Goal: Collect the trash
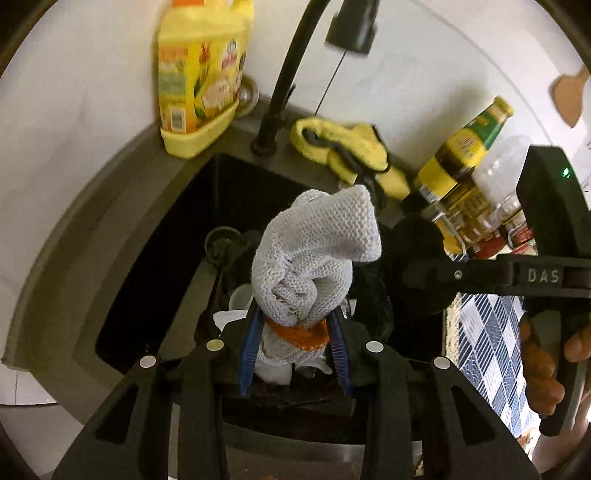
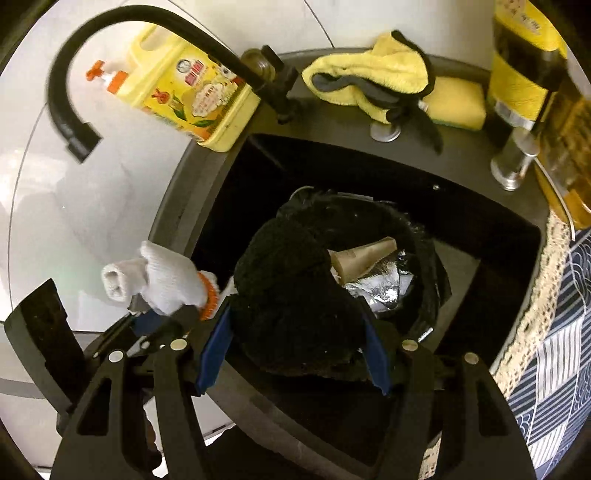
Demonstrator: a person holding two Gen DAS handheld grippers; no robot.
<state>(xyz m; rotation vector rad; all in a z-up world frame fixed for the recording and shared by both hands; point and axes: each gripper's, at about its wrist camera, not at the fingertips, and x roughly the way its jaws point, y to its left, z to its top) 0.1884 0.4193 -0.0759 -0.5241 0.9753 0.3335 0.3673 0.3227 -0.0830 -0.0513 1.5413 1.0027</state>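
Observation:
My left gripper (image 1: 293,332) is shut on a bunched white knit glove (image 1: 314,258) with an orange cuff band, held above the black sink (image 1: 155,280). The glove also shows in the right wrist view (image 2: 162,280), left of my right gripper (image 2: 295,339), which is shut on a black fuzzy cloth (image 2: 288,295). Below the cloth a black bag (image 2: 424,258) sits in the sink (image 2: 491,266) and holds a beige cone-shaped piece (image 2: 362,258) and crumpled foil (image 2: 380,291). The right gripper and black cloth (image 1: 417,258) show in the left wrist view.
A black faucet (image 2: 147,18) arches over the sink's back corner. A yellow detergent jug (image 1: 199,77), a yellow cloth (image 2: 373,70), a yellow sponge (image 2: 458,103) and sauce bottles (image 1: 461,158) stand along the back rim. A blue checked cloth (image 2: 554,354) lies on the right.

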